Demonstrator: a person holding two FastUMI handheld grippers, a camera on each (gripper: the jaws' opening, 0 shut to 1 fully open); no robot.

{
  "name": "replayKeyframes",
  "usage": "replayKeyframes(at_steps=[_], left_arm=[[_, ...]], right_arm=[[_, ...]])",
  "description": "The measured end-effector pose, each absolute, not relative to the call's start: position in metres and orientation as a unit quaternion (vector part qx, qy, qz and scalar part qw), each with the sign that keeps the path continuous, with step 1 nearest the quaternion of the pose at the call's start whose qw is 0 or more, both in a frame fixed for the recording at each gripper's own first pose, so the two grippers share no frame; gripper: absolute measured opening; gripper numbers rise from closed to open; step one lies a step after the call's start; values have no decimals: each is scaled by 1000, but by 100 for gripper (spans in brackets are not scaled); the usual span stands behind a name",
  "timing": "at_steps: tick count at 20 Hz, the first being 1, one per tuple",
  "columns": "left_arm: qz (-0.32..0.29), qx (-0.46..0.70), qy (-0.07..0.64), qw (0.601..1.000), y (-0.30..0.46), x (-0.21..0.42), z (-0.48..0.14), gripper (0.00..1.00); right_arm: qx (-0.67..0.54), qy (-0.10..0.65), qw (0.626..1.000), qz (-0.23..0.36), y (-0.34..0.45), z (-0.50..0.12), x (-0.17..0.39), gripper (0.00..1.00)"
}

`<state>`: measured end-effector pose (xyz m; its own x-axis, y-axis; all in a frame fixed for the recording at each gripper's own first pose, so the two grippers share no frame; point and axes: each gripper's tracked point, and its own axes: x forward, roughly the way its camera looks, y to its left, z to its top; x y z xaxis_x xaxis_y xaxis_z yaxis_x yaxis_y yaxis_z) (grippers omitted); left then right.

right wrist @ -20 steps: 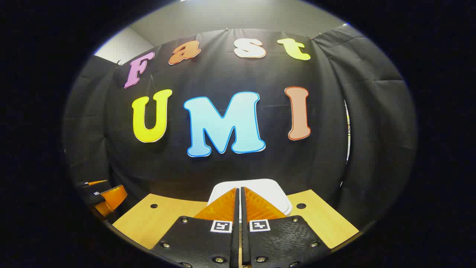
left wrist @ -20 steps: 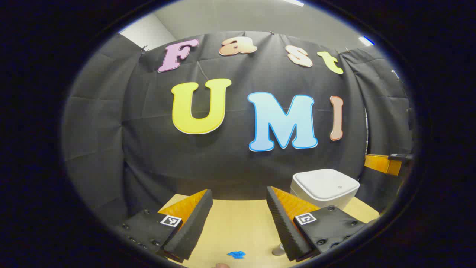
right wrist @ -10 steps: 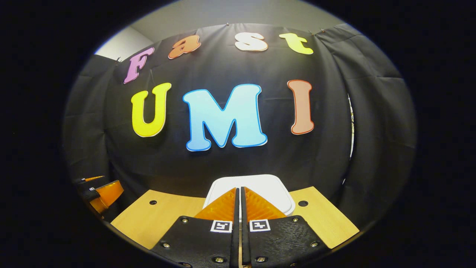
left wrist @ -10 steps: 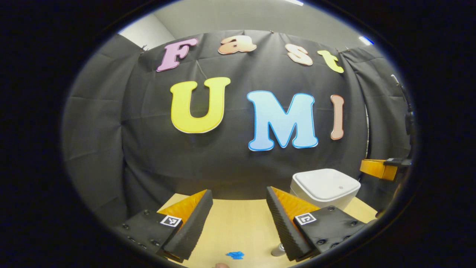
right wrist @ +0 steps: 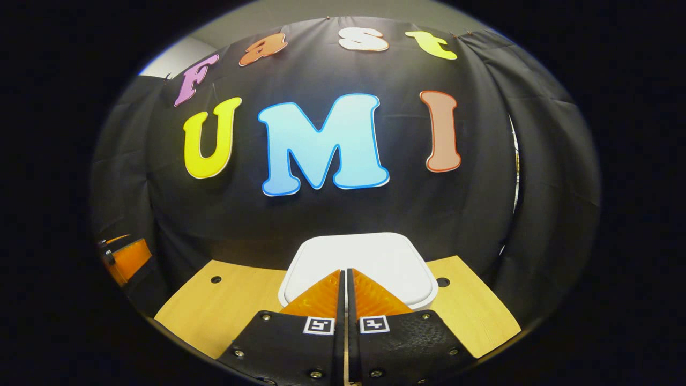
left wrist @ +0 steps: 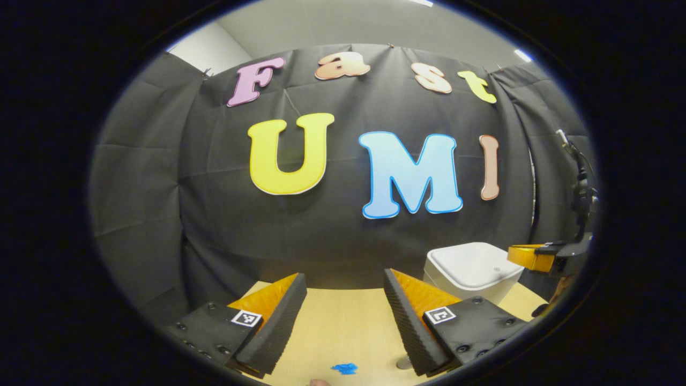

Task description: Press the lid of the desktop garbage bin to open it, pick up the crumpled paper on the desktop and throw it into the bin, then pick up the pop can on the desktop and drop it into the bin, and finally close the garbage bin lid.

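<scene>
**Right gripper above closed bin lid**

The right gripper [right wrist: 344, 276], jaws pressed together, points over the white lid [right wrist: 358, 258] of the bin [left wrist: 471, 271]. The left gripper [left wrist: 343, 292], jaws spread and empty, hovers above the table [left wrist: 343, 321], left of the bin.

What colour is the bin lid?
White, plain; the bin lid shows best in the right gripper view.

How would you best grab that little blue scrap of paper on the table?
Come straight down from above and pinch the blue paper across its middle: it lies low on the table, offering no tall sides. The open left gripper looks nearest.
</scene>
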<state>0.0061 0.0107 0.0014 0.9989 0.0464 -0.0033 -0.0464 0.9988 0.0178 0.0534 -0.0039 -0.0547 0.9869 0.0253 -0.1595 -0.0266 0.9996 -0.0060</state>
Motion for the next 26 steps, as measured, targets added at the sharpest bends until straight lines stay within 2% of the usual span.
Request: replayKeyframes(at_steps=[9,26], left_arm=[[31,4,13,999,15,4,-3,95],[30,-7,16,999,16,-1,-4,95]], right_arm=[[-6,115,993,9,-6,-85,65,3],[8,129,992,-6,-3,-86,62,4]])
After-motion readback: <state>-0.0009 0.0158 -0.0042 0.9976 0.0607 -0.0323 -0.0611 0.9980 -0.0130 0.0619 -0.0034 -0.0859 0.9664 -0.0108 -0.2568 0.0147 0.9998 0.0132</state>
